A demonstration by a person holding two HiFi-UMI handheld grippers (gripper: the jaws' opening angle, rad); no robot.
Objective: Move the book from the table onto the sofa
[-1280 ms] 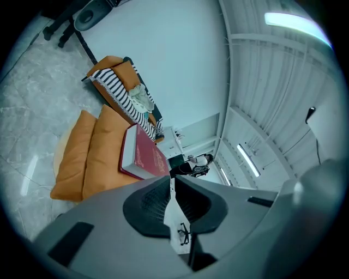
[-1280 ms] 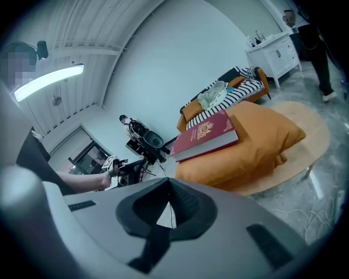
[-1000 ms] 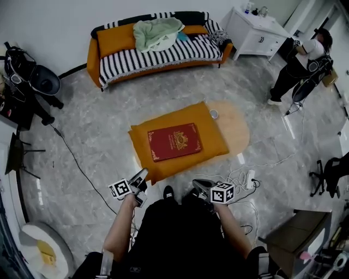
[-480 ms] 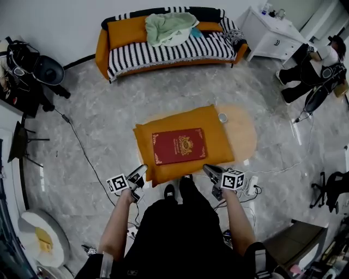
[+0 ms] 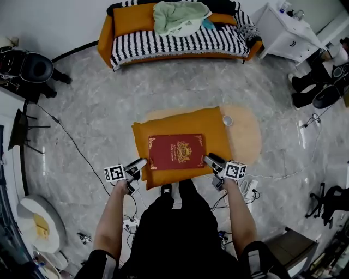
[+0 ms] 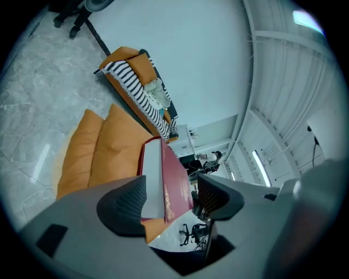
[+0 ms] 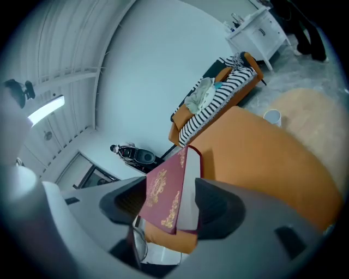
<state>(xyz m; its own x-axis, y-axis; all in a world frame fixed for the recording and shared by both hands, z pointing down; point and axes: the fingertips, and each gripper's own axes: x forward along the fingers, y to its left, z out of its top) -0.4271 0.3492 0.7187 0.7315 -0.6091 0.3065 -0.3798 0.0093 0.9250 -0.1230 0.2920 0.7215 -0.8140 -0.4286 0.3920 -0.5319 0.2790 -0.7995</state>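
Observation:
A dark red book (image 5: 176, 151) with gold ornament lies flat on the orange cloth (image 5: 163, 122) that covers the low table. The striped orange sofa (image 5: 180, 41) stands far across the floor. My left gripper (image 5: 136, 166) is at the book's near left corner and my right gripper (image 5: 210, 161) at its near right corner. Both pairs of jaws have just been opening. In the left gripper view the book's corner (image 6: 161, 180) shows between the spread jaws of the left gripper (image 6: 169, 199). In the right gripper view the book (image 7: 166, 190) likewise sits between the open jaws of the right gripper (image 7: 172, 204).
A white cup (image 5: 228, 120) stands on the bare wooden part of the table (image 5: 248, 136). A green cloth (image 5: 177, 16) lies on the sofa. A white cabinet (image 5: 286, 35) and a person (image 5: 322, 71) are at the right. Cables and a power strip (image 5: 251, 188) lie by my feet.
Both grippers moved forward from in front of my body to the book's near corners, and their jaws opened. I have stepped closer to the table.

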